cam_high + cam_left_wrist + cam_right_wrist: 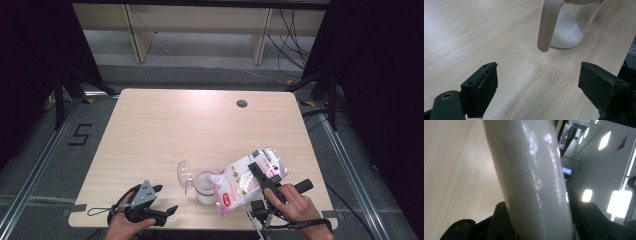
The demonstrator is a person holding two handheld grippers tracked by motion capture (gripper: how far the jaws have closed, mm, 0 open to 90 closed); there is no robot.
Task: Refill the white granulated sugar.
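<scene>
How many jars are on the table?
1. A glass jar stands near the front edge of the table, partly filled with white grains, its lid hinged open to its left, beside the bag tipped against it.

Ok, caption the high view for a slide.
Right gripper tips a clamped bag of white granules over an open glass jar while the open left gripper waits beside it.

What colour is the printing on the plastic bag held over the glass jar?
Red printing on a clear plastic bag of white grains, best in the high view.
</scene>
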